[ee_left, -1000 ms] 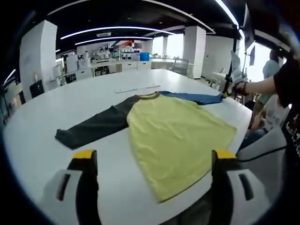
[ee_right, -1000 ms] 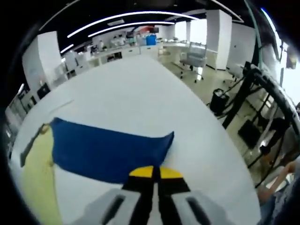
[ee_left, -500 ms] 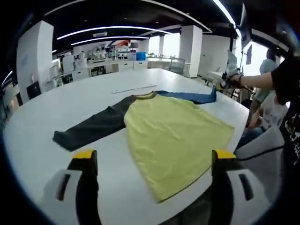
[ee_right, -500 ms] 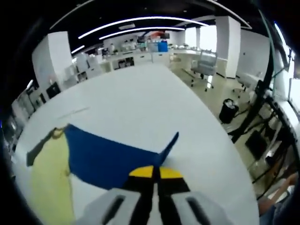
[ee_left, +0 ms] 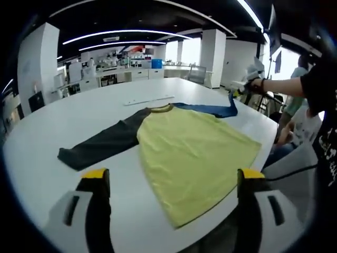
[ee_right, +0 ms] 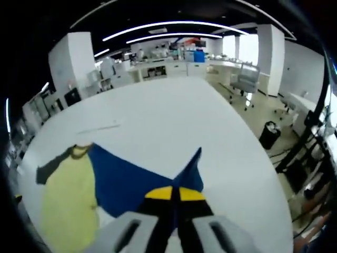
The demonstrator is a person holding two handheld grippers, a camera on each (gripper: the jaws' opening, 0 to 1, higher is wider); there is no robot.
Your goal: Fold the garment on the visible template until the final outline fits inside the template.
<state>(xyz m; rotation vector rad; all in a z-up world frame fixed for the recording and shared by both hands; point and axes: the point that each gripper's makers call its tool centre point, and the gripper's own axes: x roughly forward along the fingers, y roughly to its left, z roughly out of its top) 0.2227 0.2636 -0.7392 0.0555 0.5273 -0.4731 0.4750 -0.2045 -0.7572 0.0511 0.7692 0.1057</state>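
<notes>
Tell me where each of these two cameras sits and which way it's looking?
Left gripper view: rides the open left gripper, held low at the table's near edge, facing the spread shirt; the person's arm shows.
Right gripper view: rides the right gripper, looking down at the blue sleeve it pinches.
Shared: shirt, table.

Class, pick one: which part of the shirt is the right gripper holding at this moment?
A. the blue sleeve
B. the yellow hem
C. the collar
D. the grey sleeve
A: in the right gripper view the right gripper has its yellow-tipped jaws closed on the cuff end of the blue sleeve, which rises off the white table.
</notes>
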